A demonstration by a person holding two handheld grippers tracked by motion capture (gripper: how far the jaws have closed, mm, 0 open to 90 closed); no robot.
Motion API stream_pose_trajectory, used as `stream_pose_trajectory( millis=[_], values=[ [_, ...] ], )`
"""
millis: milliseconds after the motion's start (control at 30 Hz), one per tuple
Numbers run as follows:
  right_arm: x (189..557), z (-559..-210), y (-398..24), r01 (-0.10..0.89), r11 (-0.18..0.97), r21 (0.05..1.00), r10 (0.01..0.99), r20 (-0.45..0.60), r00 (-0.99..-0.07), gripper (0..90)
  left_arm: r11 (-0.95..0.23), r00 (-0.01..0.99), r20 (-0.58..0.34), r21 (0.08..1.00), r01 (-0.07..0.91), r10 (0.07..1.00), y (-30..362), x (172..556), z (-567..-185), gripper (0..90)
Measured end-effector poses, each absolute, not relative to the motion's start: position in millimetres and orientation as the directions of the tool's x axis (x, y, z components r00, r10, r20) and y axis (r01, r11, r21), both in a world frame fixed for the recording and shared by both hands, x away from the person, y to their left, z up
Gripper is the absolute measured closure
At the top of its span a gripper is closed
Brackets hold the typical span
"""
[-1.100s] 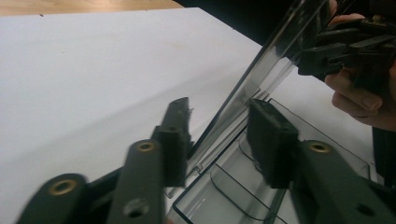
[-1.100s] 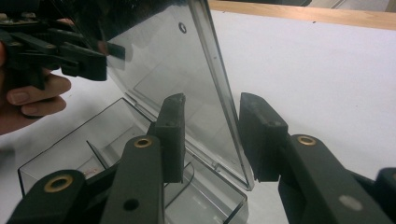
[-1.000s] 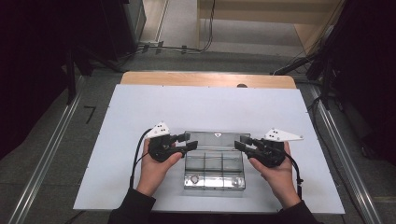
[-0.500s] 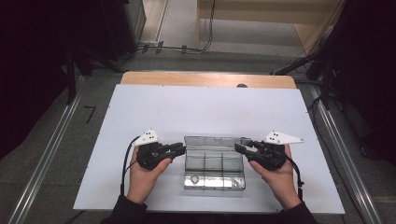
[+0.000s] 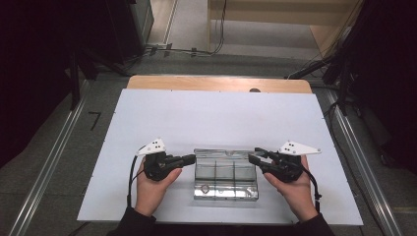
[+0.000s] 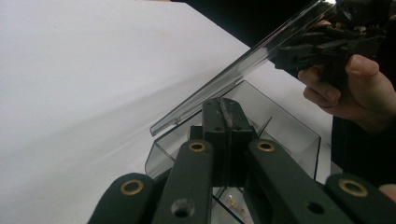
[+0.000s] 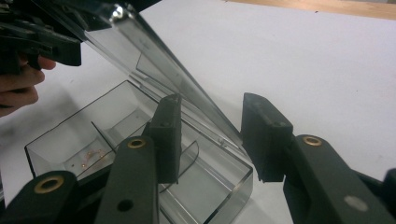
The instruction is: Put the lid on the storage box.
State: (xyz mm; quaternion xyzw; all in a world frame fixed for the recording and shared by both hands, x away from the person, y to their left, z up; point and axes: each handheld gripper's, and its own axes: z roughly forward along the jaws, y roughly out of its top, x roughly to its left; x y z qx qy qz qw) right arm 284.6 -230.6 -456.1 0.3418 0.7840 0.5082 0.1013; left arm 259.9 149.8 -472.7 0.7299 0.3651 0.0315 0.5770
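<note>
At the near middle of the desk (image 5: pixel 216 113), on its white sheet, sits a clear box (image 5: pixel 225 173) with inner dividers and its lid (image 6: pixel 243 63) tilted up. At the box's 9 o'clock the left tongs (image 5: pixel 189 158) point toward its left wall; their jaws have just been closing and now stand clenched, pad against pad, with nothing between them. In the left gripper view the shut pads sit just at the box's near edge, under the raised lid. At the box's 3 o'clock the right tongs (image 5: pixel 253 158) reach in at the right wall. In the right gripper view their jaws stand apart, one pad inside the box and one outside it; whether they press on the lid's edge between them I cannot tell.
</note>
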Motion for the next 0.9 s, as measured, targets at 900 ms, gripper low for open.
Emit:
stream_pose_trajectory(
  millis=[900],
  values=[
    [274.4, -458.1, -252.0, 0.476, 0.255, 0.841, 0.637, 0.224, -0.737, 53.1, -0.098, 0.762, -0.352, 0.875, 0.475, 0.544, 143.6, 259.0, -473.7, 90.0]
  ],
)
